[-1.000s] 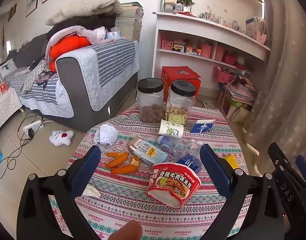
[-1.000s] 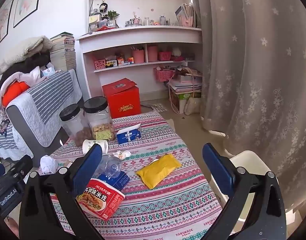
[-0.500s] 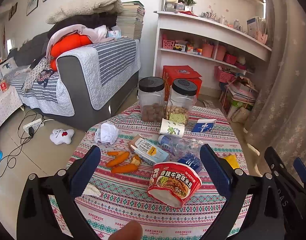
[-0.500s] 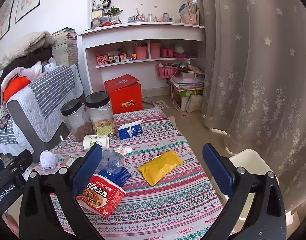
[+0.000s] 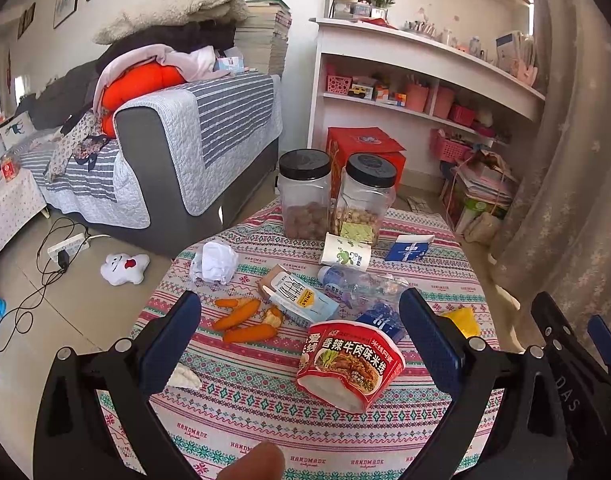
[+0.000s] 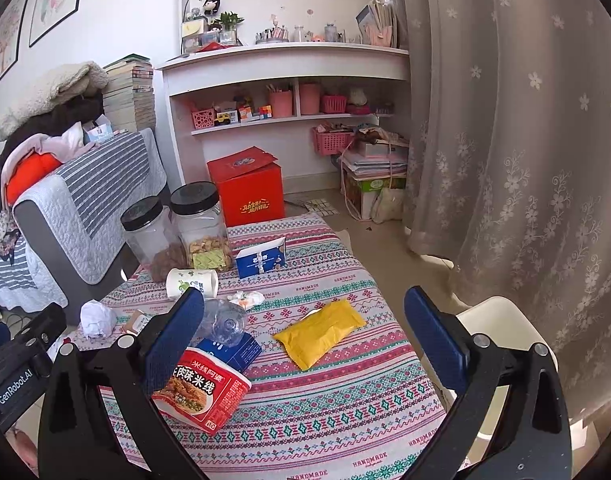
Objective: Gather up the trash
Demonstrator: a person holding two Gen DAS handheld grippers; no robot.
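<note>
Trash spread over the patterned table (image 5: 265,420). Left gripper (image 5: 299,344) hovers wide apart and empty above the near edge; right gripper (image 6: 305,338) likewise wide, empty. Nearest piece: one red noodle cup (image 5: 349,368), on its side between the left fingers' line of sight. Probably light, thin-walled, crushable; best pinched across the rim. One clear bottle (image 5: 357,284), likely slippery. One yellow packet (image 6: 319,330), soft. One paper cup (image 5: 345,254), one crumpled tissue (image 5: 214,261), three orange peels (image 5: 241,318). Two lidded jars (image 5: 333,196) look like keepers.
</note>
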